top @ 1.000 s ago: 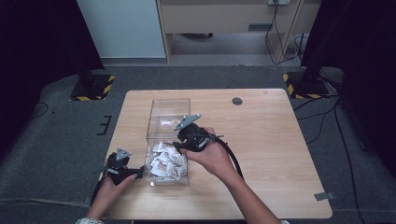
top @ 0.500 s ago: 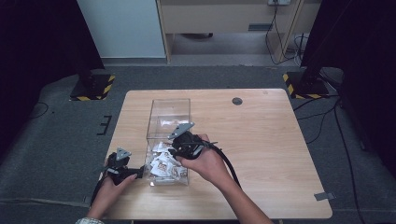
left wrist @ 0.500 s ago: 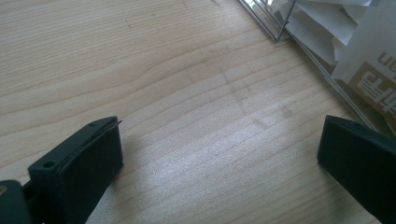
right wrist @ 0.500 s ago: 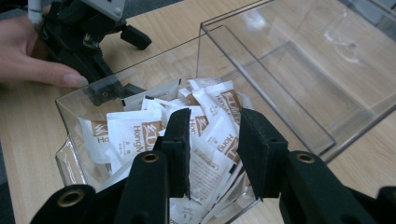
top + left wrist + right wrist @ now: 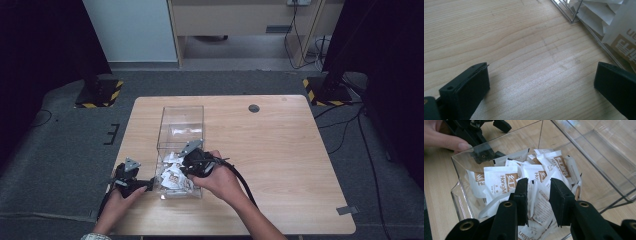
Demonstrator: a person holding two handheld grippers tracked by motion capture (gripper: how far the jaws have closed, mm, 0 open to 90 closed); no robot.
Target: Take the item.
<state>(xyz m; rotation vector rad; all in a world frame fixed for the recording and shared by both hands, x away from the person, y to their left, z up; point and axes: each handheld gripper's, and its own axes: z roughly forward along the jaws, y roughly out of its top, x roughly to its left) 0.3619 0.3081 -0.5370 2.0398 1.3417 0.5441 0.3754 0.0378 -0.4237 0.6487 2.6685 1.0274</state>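
A clear plastic box (image 5: 180, 108) stands on the wooden table (image 5: 290, 150), with several white and brown sachets (image 5: 172, 178) heaped at its near end. My right gripper (image 5: 184, 170) dips into that end from the right. In the right gripper view its jaws (image 5: 537, 187) have just been closing over the sachets (image 5: 499, 180); one sachet stands in the narrow gap, and the pads do not visibly press it. My left gripper (image 5: 149, 184) rests on the table just left of the box, and its jaws (image 5: 541, 82) stand wide open over bare wood.
The box's far half holds little. Its left wall (image 5: 584, 25) lies close to the left gripper's right jaw. A dark round grommet (image 5: 254, 108) sits in the table at the back right. Black cable trails from the right gripper along the forearm.
My right gripper has sunk into the near end of the box and shifted toward me, onto the sachets. The left gripper has stayed put.
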